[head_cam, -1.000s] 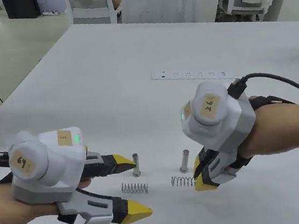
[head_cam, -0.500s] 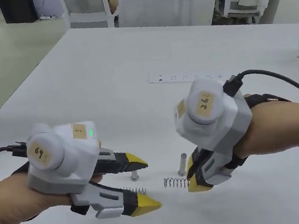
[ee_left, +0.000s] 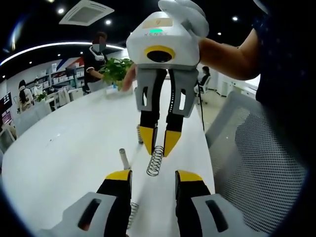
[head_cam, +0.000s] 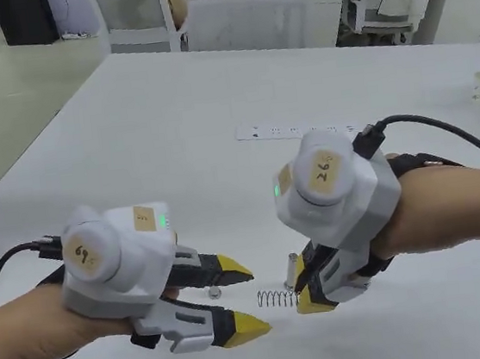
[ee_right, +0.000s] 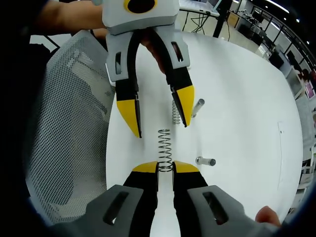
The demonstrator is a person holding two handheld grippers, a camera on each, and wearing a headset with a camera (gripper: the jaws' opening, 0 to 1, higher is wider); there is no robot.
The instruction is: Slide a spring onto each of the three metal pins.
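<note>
Thin wire, loosely coiled: the spring you grip by one end in the right gripper, its jaws drawn almost together on the last turns, points out toward the left gripper, whose jaws stand wide apart and carry nothing. Expect the spring to weigh next to nothing and to bend, bounce or squirm sideways under any push. A hard squeeze could crush the coils, so a light pinch on the end turns, as now, looks the sound hold and leaves the far mouth free for a pin. One metal pin stands just beside the right gripper's tips. Another pin stands near the left gripper, with a second spring lying beside it on the white table. Both pins look stiff and smooth, yet slim enough to tip if knocked. Room is tight between the two grippers. On your side the table's edge runs close to the work, with a mesh chair beyond it, so a dropped spring could roll off. Ahead, the top lies open as far as a power strip.
</note>
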